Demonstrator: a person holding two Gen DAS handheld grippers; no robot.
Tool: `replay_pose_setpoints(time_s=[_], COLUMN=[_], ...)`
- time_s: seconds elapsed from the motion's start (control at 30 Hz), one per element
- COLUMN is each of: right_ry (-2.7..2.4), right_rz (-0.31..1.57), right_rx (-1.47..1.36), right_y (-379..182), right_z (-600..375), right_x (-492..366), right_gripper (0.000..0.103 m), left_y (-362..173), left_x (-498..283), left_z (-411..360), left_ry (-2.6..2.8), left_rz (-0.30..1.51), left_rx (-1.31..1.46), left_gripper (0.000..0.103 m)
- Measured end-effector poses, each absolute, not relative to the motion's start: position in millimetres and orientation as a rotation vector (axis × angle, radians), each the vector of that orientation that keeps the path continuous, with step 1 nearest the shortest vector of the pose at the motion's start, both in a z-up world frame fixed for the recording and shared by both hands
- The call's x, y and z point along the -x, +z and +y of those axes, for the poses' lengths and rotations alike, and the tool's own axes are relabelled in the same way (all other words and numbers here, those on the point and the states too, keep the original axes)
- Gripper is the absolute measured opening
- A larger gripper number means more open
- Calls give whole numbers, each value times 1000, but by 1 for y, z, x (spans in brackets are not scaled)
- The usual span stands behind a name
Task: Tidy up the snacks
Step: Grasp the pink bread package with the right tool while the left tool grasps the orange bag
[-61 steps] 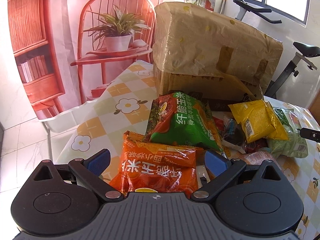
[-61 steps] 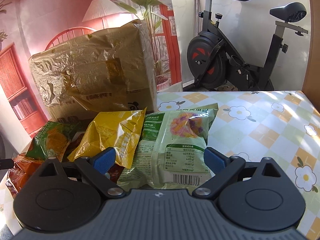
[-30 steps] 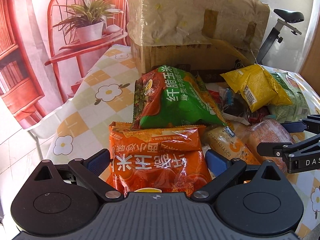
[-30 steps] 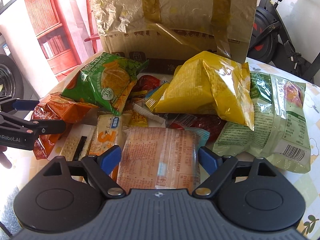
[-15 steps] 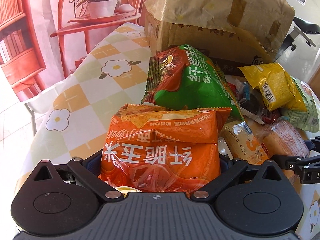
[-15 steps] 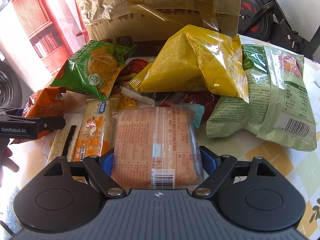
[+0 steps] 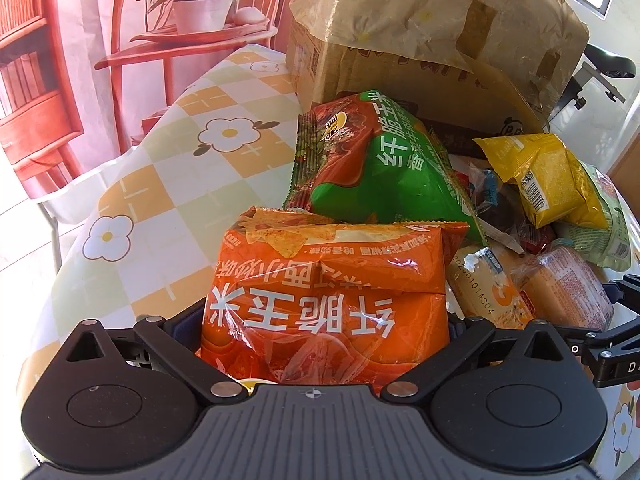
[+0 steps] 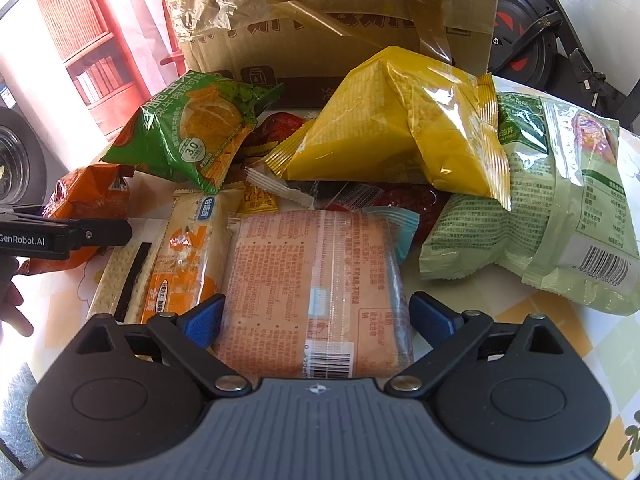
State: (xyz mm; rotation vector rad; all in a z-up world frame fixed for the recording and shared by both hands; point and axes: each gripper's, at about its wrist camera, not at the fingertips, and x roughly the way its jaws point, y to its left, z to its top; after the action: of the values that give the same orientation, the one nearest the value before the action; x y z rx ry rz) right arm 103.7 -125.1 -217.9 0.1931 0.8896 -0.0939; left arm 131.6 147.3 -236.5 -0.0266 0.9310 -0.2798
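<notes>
Both grippers have advanced: left (image 7: 324, 322) apparently clamps orange bag (image 7: 328, 296); right (image 8: 314, 318) brackets biscuit pack (image 8: 316, 288).

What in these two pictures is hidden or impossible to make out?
- Left wrist view: the left claw tips are covered by the orange bag, so its grip is unclear.
- Right wrist view: the pink packet lies between the right claw pads; contact is unclear.
- Both views: the cardboard box inside is hidden by plastic film.
- Red wrappers lie under the yellow bag.
</notes>
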Motion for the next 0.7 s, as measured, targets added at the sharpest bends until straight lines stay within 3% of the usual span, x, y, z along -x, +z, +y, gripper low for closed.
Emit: replay_pose_setpoints(time_s=[0.7], right_ry=[-87], right_rz=[928], right_rx=[-62], right_y=[-224], right_z=[-111], right_x=[-116], right_gripper=[103], left_y=[-237], left_x=[-130], left_z=[147], left_ry=[-275], left_rz=[905], left_rx=[26], left_gripper=[103])
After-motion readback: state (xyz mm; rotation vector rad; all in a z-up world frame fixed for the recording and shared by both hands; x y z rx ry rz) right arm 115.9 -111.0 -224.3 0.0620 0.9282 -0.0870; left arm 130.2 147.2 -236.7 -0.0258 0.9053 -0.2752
